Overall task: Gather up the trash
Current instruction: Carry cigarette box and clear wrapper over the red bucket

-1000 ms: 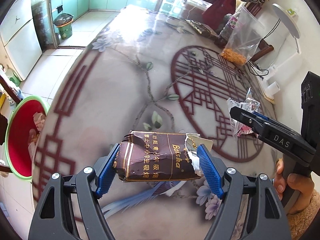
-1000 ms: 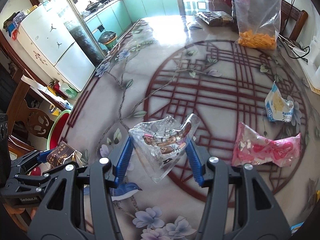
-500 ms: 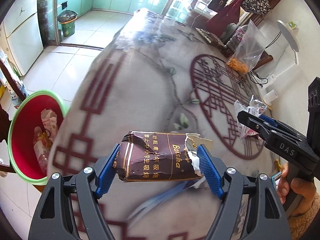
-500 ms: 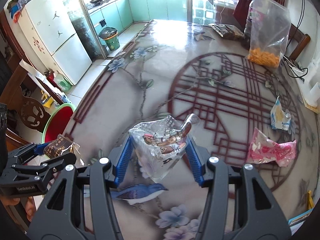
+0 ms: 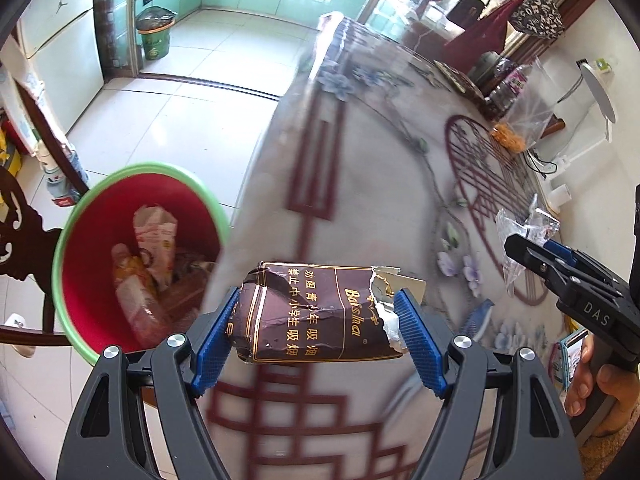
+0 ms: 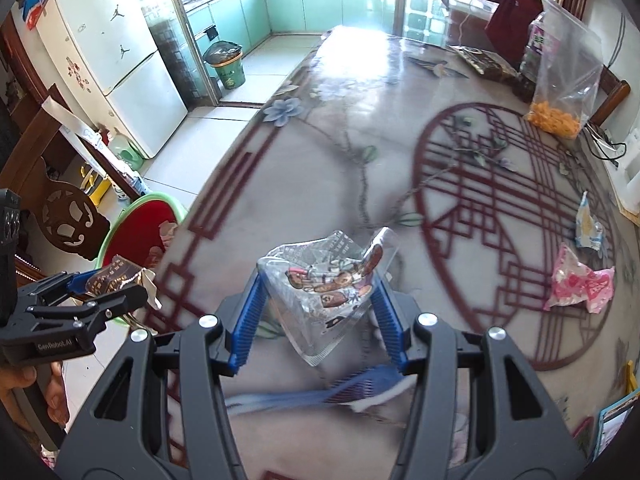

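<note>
My left gripper (image 5: 318,320) is shut on a torn brown cigarette pack (image 5: 316,314) and hangs over the table's left edge, just right of the red bin with a green rim (image 5: 60,240) on the floor. Wrappers lie in that bin. My right gripper (image 6: 318,312) is shut on a crumpled clear plastic wrapper with cartoon prints (image 6: 324,280) above the table. In the right wrist view the left gripper (image 6: 104,284) shows at the left with the pack, in front of the bin (image 6: 140,232). A pink wrapper (image 6: 580,284) and a white-and-yellow packet (image 6: 588,228) lie on the table at the right.
The patterned table (image 6: 360,140) carries a clear bag of orange snacks (image 6: 560,92) and dark items at its far end. A carved wooden chair (image 6: 68,216) stands beside the bin. A fridge (image 6: 108,48) and a green kitchen bin (image 6: 228,68) stand further off on the tiled floor.
Both grippers have moved left across the table toward its edge, each keeping its grip. The red bin has come much closer in the left wrist view and entered the right wrist view more fully.
</note>
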Available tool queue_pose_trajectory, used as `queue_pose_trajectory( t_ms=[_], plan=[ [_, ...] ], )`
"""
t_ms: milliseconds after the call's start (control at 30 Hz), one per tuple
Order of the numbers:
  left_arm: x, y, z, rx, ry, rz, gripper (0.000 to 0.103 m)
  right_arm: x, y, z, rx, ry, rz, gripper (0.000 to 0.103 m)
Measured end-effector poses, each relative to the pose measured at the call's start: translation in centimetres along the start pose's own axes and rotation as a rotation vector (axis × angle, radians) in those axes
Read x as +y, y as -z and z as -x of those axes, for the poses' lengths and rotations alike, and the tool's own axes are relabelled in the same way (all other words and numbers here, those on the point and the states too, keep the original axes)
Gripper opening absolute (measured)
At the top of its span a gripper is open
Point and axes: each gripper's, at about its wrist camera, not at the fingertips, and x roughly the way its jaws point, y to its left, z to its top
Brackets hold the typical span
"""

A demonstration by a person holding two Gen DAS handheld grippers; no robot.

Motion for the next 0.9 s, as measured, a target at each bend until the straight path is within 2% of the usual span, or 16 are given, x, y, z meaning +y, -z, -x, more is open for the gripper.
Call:
queue_pose_trajectory(
  t_ms=[533, 900],
  plan=[
    [9.5, -0.5, 1.9, -0.028, -0.064, 0.129, 0.073, 9.4, -2.3, -1.6, 0.010, -0.053, 0.134, 0.051],
    [13.0, -0.2, 0.9, -0.011, -0.091, 0.192, 0.073, 13.7, -3.4, -3.4, 0.051, -0.092, 0.205, 0.051]
  ],
)
